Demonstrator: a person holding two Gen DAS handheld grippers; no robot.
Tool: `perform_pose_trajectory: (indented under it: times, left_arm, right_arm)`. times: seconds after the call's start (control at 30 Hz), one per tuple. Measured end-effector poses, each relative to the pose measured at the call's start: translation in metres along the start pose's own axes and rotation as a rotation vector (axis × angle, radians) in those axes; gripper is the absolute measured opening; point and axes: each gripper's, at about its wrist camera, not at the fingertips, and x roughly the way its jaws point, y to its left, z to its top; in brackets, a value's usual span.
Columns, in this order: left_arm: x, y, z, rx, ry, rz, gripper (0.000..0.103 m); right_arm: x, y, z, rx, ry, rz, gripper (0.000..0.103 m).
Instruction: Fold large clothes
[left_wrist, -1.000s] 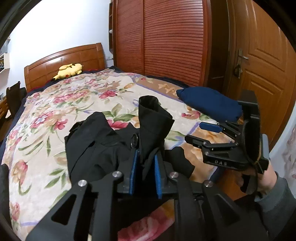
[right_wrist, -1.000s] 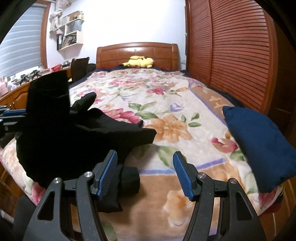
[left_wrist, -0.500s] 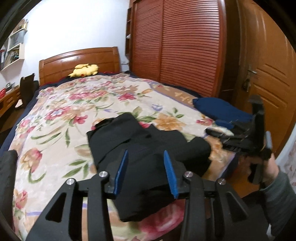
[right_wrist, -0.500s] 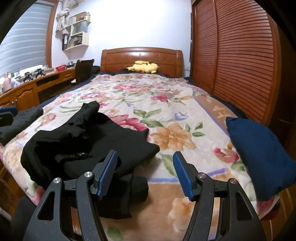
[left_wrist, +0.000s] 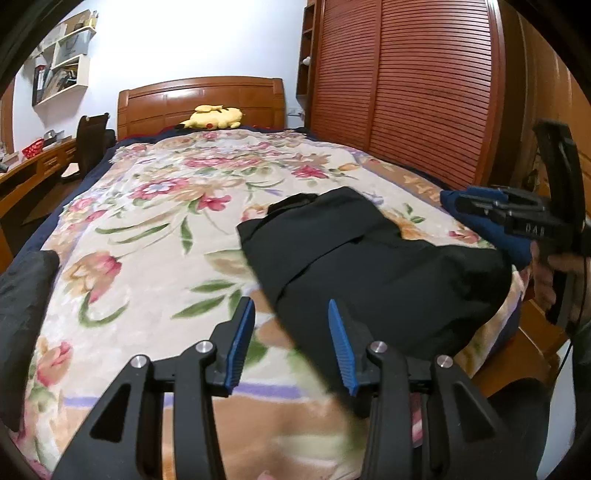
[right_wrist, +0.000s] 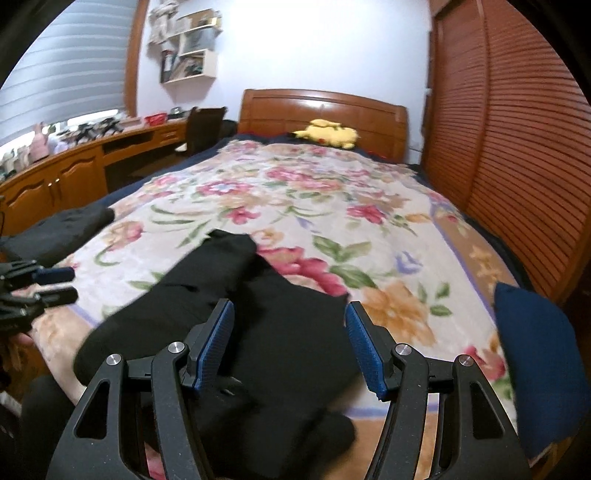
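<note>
A black garment (left_wrist: 369, 258) lies in a loose heap on the floral blanket (left_wrist: 155, 206) near the foot of the bed; it also shows in the right wrist view (right_wrist: 258, 325). My left gripper (left_wrist: 291, 347) is open and empty, just left of the heap's near edge. My right gripper (right_wrist: 291, 343) is open and empty, hovering over the garment. The right gripper shows at the right of the left wrist view (left_wrist: 517, 214); the left gripper shows at the left edge of the right wrist view (right_wrist: 44, 284).
A folded navy garment (right_wrist: 535, 362) lies at the bed's right edge. Another dark garment (right_wrist: 55, 229) lies at the left edge. A yellow plush toy (left_wrist: 214, 118) sits by the headboard. A wooden wardrobe (left_wrist: 424, 92) stands right, a desk (right_wrist: 74, 166) left.
My left gripper has let go of the black garment and opened; the garment has dropped onto the bed. Both grippers have drawn back and swung their views toward the headboard.
</note>
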Motion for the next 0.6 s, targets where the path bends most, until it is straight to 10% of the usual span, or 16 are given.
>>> perform_pose_trajectory:
  times: [0.6]
  left_arm:
    - [-0.007, 0.037, -0.038, -0.026, -0.004, 0.008, 0.042]
  right_arm:
    - [0.115, 0.023, 0.012, 0.003, 0.298, 0.136, 0.064]
